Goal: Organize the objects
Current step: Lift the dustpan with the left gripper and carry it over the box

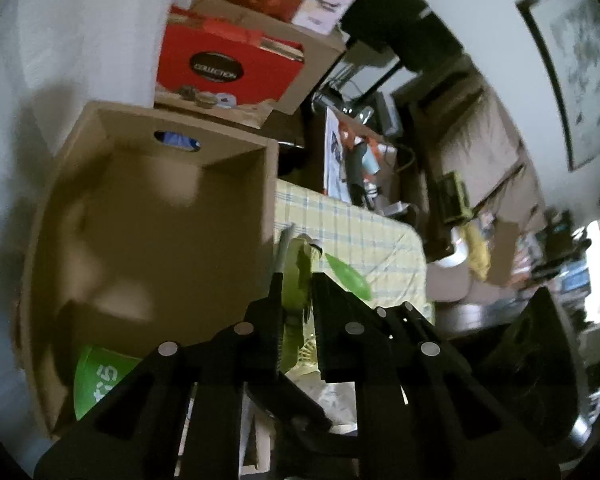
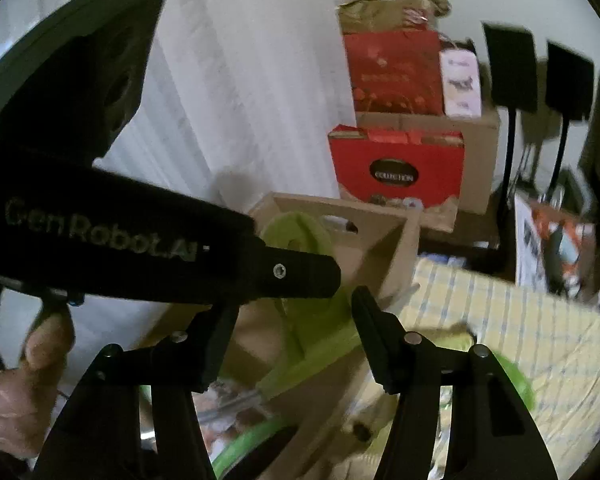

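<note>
A lime-green plastic object [image 1: 296,280] sits squeezed between the fingers of my left gripper [image 1: 298,292], which is shut on it, just right of an open cardboard box [image 1: 188,128]. A green lid with white print [image 1: 100,376] lies in the box's near corner. In the right wrist view the left gripper [image 2: 324,276] crosses the picture in front of the same box [image 2: 384,240]. The green object [image 2: 312,344] hangs below it. My right gripper [image 2: 296,312] is open, its fingers on either side of the green stem with a gap on the left side.
A yellow checked cloth [image 1: 360,232] [image 2: 520,320] covers the surface right of the box. Red "Collection" packaging [image 1: 220,64] [image 2: 396,168] and stacked cartons stand behind it against the white wall. Black stands [image 2: 512,68] rise at far right. A person's hand [image 2: 32,356] grips the left tool.
</note>
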Demonstrator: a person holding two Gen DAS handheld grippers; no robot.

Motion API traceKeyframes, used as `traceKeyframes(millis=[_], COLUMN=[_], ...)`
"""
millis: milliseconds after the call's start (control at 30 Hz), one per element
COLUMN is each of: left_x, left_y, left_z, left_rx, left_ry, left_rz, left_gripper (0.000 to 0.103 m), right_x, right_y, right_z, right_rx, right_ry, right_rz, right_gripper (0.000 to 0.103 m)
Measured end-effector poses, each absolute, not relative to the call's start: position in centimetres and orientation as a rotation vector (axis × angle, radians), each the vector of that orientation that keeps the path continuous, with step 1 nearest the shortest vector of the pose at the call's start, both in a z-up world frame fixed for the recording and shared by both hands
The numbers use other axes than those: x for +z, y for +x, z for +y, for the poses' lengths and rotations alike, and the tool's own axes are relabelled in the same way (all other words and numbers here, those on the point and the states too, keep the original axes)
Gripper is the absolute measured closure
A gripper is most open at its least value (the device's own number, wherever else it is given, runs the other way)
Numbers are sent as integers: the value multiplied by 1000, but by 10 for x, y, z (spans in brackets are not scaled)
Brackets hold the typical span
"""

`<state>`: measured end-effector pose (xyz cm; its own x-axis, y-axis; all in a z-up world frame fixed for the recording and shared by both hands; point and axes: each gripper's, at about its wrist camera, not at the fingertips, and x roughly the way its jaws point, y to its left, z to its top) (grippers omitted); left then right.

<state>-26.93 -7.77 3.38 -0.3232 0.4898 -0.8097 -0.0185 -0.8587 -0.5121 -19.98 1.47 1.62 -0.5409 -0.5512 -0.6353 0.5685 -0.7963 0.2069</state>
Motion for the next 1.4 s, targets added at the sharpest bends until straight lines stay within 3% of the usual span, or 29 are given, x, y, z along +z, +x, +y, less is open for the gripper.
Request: traceKeyframes(millis=[133,633,900,1100,1167,1400], left_x=[20,11,23,26,23,13], left_y=[-275,-271,-272,-277,-279,-282], left_z=[-101,-108,-125,-143,-148,-171], left_rx=[2201,2164,2204,2219,2209,2246], left_ry=[-1594,-1564,-1473,-1420,-1416,-1391], left_rz=[-708,-711,-772,-841,-859,-914], left_gripper=[87,86,88,90,93,93], right_x=[10,-18,3,9,8,3], right_y=[-206,-219,-219,-226,-228,-233], right_z=[-4,10,-13,-28,-36,-66], right_rx=[-2287,-2259,-2265,-2262,-2246,-2232], right_ry=[948,1004,935,917,918,903], right_rz=[89,-13,105,138,148,267], right_gripper=[46,48,60,61,68,70])
